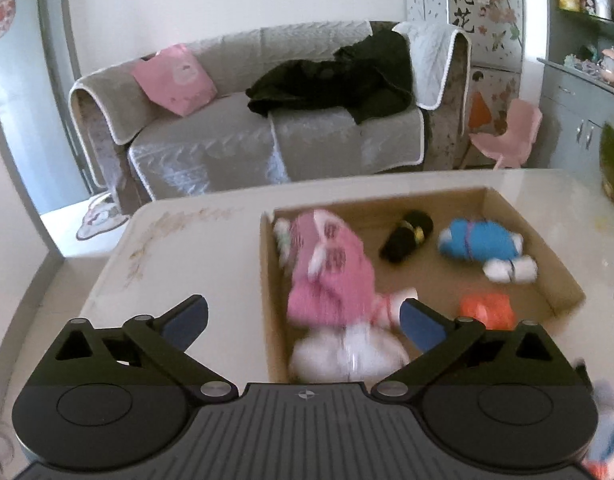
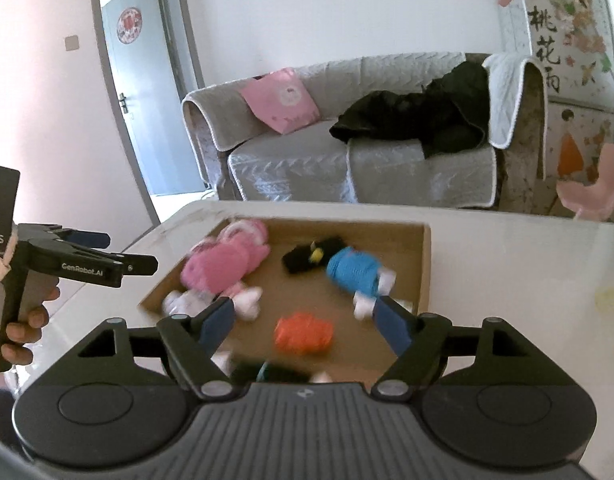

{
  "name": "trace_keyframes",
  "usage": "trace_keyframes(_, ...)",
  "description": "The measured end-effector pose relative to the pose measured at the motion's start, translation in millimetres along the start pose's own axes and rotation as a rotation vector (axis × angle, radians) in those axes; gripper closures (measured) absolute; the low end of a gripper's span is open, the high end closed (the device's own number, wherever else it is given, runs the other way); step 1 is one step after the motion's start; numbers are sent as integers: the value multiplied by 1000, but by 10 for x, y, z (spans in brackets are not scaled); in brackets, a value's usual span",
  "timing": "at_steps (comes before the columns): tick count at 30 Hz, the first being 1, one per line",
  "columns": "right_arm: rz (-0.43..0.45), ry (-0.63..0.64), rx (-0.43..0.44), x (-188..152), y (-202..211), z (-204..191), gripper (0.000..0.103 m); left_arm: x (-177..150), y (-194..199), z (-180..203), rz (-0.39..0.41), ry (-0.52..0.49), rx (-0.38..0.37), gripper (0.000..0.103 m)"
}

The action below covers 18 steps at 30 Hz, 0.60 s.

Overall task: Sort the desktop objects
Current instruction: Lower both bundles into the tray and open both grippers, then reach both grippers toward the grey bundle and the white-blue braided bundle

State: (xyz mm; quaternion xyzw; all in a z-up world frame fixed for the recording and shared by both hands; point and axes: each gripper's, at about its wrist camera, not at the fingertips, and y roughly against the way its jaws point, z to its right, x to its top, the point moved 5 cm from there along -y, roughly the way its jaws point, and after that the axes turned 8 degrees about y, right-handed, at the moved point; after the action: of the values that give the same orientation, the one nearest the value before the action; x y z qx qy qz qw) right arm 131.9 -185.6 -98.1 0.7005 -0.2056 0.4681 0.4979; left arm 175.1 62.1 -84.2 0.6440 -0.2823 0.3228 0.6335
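Both my tools gape wide and hold nothing: left tool (image 1: 303, 320), right tool (image 2: 303, 324). The toys lie in the box (image 2: 425, 264) on the counter (image 2: 507, 248). Something dark sits under my right tool (too blurred to name); I'd drop squarely over it before closing.

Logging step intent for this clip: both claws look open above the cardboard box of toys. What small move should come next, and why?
Probably withdraw the left claw from the cardboard box. It is open and empty above the pink plush, which already lies inside with the blue plush, black toy and orange toy. The right claw is empty too.
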Motion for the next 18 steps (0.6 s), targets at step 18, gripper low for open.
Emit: trace_keyframes(18, -54, 125, -60, -800, 314, -261, 24, -1277, 552, 536, -167, 15, -180, 0)
